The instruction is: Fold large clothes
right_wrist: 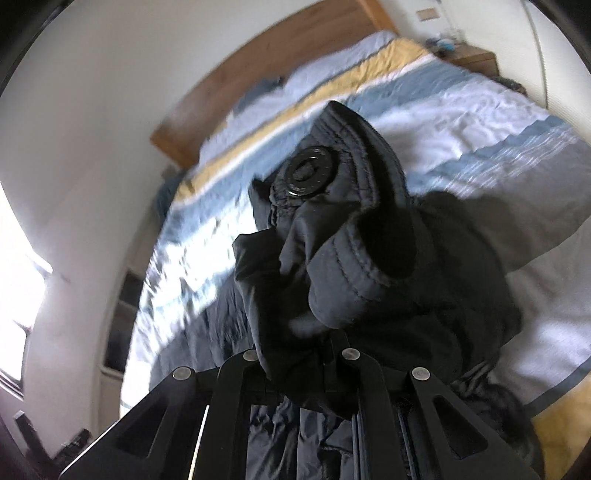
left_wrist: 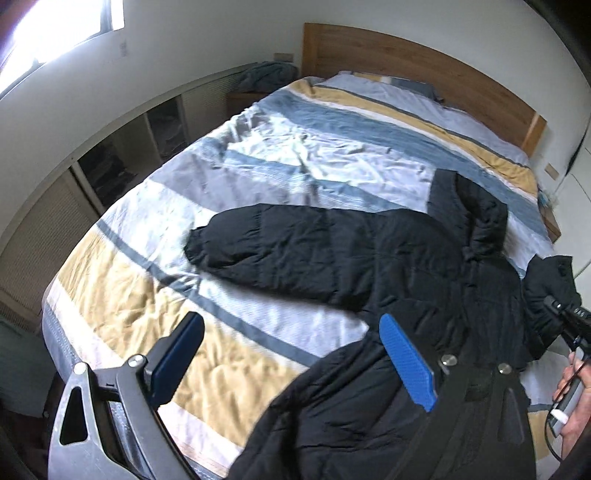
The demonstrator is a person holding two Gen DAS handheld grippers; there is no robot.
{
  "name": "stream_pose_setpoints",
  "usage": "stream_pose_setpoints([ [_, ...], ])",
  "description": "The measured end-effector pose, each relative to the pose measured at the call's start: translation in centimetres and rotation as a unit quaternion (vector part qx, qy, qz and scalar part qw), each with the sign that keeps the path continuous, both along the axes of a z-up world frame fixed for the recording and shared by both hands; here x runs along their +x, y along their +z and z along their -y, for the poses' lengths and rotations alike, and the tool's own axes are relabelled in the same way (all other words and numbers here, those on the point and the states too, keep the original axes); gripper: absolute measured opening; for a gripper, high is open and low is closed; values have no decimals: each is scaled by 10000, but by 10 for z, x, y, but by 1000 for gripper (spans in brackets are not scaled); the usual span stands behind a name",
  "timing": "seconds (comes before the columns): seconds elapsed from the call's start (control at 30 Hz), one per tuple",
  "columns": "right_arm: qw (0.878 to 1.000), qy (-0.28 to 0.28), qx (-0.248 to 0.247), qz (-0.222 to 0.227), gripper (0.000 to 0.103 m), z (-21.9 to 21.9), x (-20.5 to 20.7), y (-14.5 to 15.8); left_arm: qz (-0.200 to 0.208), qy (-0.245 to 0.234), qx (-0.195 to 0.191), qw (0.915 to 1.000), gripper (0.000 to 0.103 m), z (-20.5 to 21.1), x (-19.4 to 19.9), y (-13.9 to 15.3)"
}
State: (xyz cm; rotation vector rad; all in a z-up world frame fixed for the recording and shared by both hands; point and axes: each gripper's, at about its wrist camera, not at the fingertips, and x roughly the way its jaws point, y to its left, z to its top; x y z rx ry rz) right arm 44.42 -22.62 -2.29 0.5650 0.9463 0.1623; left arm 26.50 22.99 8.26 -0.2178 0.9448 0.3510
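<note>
My grippers on a black puffer jacket, striped bed.

My left gripper [left_wrist: 291, 354] is spread wide over the near hem, holding nothing; my right gripper [right_wrist: 301, 354] pinches a bunched cuff [right_wrist: 343, 258] with a metal snap [right_wrist: 308, 171]. The puffer jacket [left_wrist: 369, 258] lies across the duvet [left_wrist: 184, 295], one sleeve [left_wrist: 258, 243] reaching left.

Striped duvet [left_wrist: 280, 155] covers the bed; wooden headboard [left_wrist: 406, 59] behind; bright window [left_wrist: 55, 26] left.

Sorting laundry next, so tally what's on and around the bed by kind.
Black puffer jacket: 1
Striped duvet: 1
Wooden headboard: 1
Nightstands: 2
Grippers: 2
Total: 7
</note>
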Motion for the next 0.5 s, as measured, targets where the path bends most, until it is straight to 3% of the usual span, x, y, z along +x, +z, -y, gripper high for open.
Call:
stream_pose_setpoints([
  [0.37, 9893, 636, -926, -930, 24, -85, 10, -83, -273, 113, -129, 9995, 96, -21, 18, -53],
  [0.4, 9874, 688, -1032, -979, 26, -89, 10, -89, -322, 87, -165, 9993, 96, -19, 21, -57],
  [0.47, 9839, 878, -1125, -1076, 44, -101, 11, -98, -378, 52, -198, 9991, 96, -17, 26, -63],
  [0.5, 9816, 1021, -1166, -1117, 47, -107, 10, -102, -401, 15, -223, 9989, 96, -14, 29, -65],
])
